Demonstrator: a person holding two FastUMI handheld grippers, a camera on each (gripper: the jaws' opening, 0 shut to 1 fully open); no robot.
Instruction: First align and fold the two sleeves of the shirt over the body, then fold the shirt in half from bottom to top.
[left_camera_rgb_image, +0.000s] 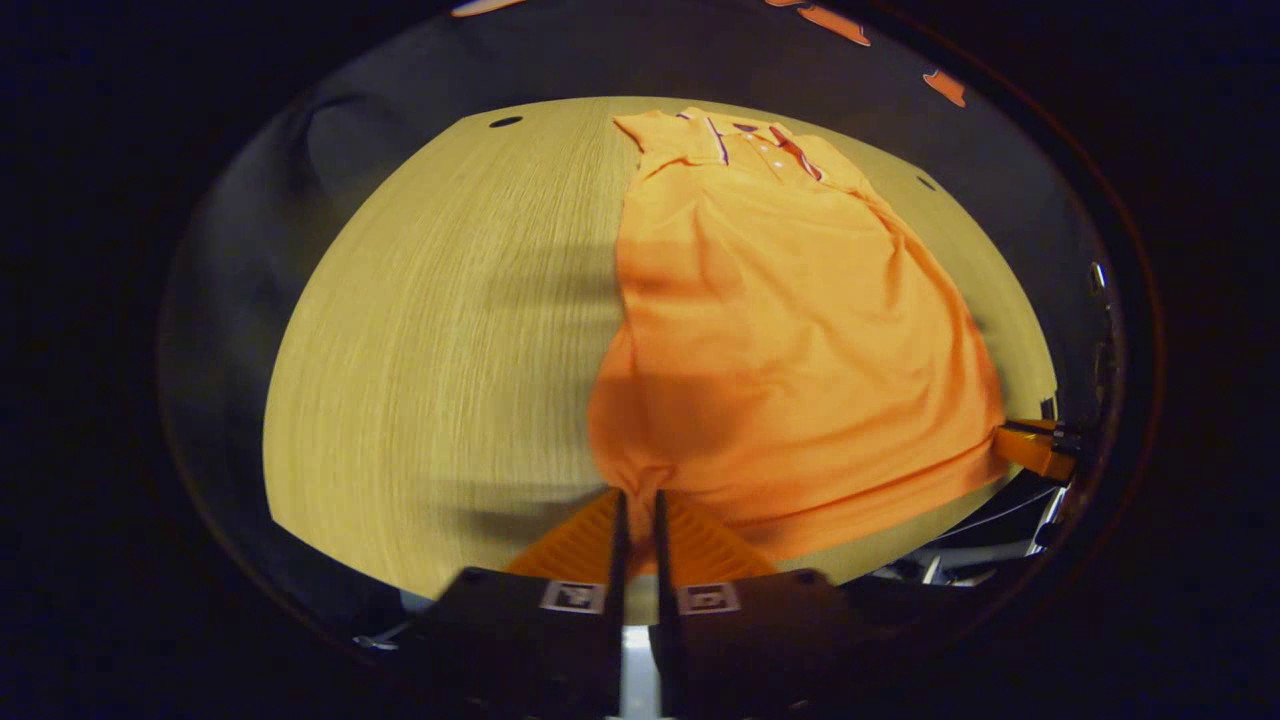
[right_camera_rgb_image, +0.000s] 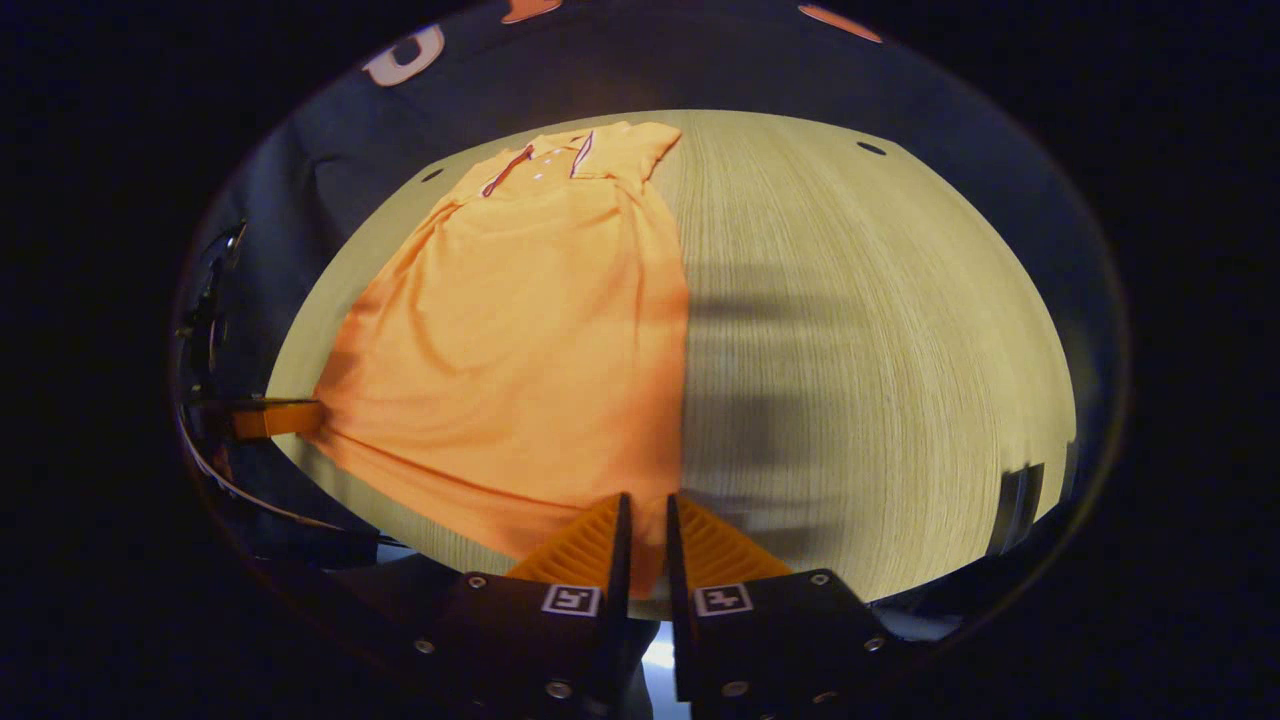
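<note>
While the left gripper is clamped with both fingers nearly together on the bottom-left hem corner of the orange short-sleeved polo shirt, the garment stretches straight ahead of it, collar at the far end of the pale wood-grain table. The right gripper pinches the opposite hem corner just as tightly. With sleeves apparently folded in and the long axis running away from both tongs, each equally near, the hem likely has to travel forward toward the collar.

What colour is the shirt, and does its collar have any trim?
Orange shirt; the collar has dark and white trim, clearest in the left gripper view.
</note>
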